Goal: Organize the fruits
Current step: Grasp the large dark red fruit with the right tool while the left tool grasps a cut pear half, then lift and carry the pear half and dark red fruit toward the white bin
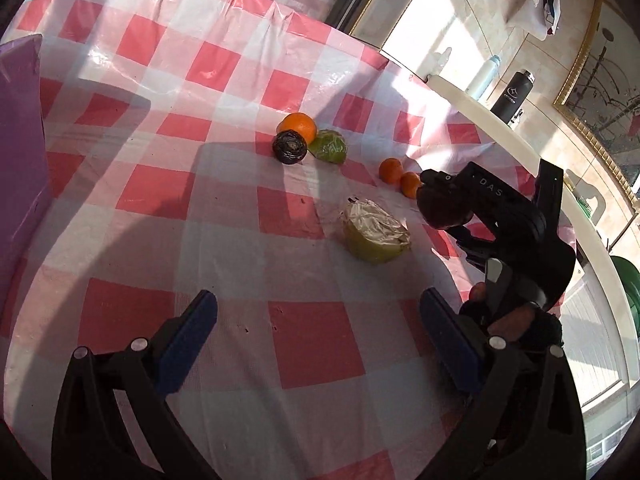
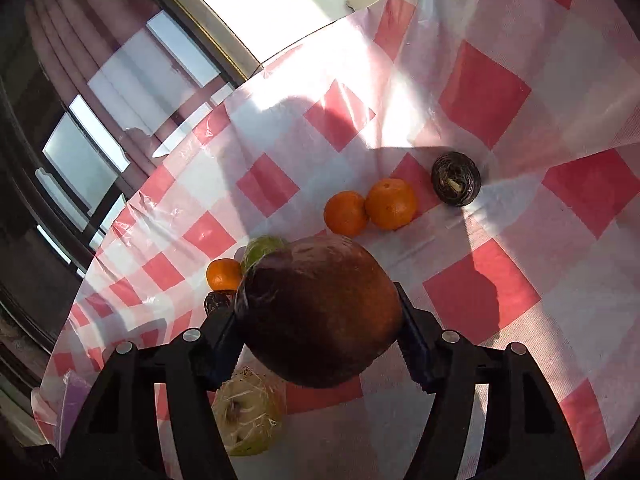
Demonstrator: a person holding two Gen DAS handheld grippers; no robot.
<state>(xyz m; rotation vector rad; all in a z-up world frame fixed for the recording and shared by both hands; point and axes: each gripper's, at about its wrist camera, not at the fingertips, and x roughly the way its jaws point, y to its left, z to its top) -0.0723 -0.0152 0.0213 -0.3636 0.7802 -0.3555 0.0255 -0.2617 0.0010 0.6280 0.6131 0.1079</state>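
My right gripper [image 2: 320, 316] is shut on a dark red-brown round fruit [image 2: 320, 312], held above the checked tablecloth [image 2: 480, 92]; it also shows in the left wrist view [image 1: 442, 208]. Below it lie two small oranges [image 2: 346, 213] [image 2: 391, 203], a dark purple fruit [image 2: 456, 178], a wrapped green fruit [image 2: 248, 412], another green fruit [image 2: 262, 250] and an orange [image 2: 223, 274]. My left gripper [image 1: 318, 336] is open and empty over the cloth. Ahead of it lie the wrapped green fruit [image 1: 374, 232], two small oranges [image 1: 391, 170], an orange [image 1: 298, 126], a dark fruit [image 1: 290, 147] and a green fruit [image 1: 329, 146].
A purple container [image 1: 20, 160] stands at the table's left edge. Beyond the right table edge a white counter [image 1: 520, 128] holds a black bottle [image 1: 514, 94] and a pale bottle [image 1: 484, 78]. Curtains and a window lie behind the table.
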